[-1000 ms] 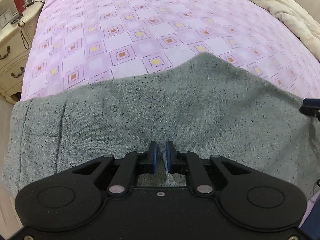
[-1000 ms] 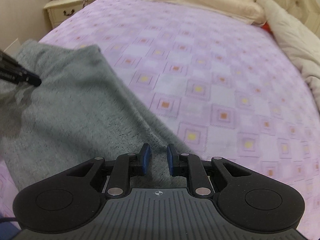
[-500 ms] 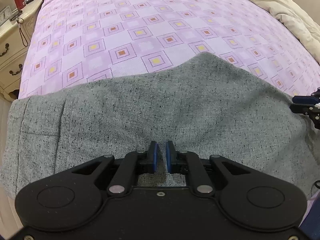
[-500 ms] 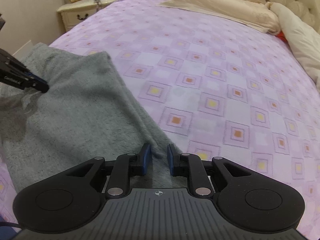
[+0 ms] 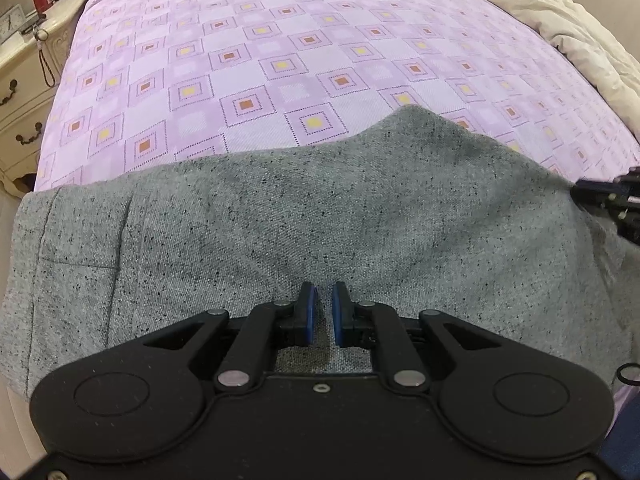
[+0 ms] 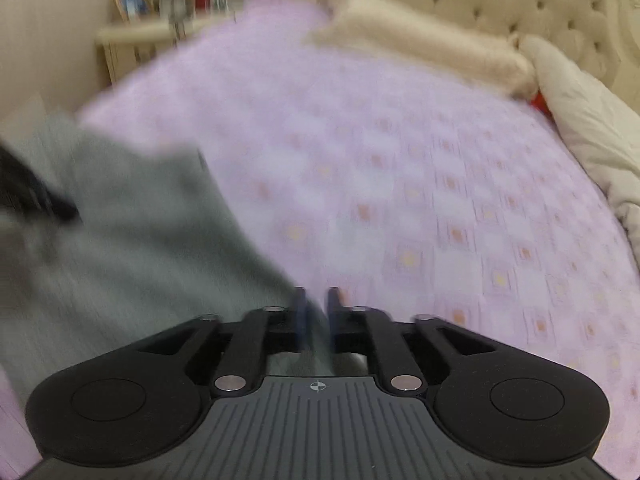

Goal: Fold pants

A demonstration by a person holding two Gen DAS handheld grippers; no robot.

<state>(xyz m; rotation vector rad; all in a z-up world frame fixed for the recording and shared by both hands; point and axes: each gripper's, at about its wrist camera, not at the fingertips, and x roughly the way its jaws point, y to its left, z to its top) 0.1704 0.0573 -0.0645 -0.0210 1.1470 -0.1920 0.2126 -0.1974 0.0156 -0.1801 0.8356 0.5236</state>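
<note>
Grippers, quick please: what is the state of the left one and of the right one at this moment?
Left gripper: closed on the grey pants.
Right gripper: picture blurred, but closed on the pants' edge.

One pair of speckled grey fabric pants (image 5: 320, 216), two black two-finger grippers (image 5: 321, 316) (image 6: 314, 316), one lilac square-patterned bedspread (image 5: 280, 60), one cream nightstand (image 5: 24, 64).

right wrist view motion-blurred | pants (image 6: 132, 248) fabric hazy | nightstand (image 6: 136, 36) items unreadable | pants cut off left
</note>
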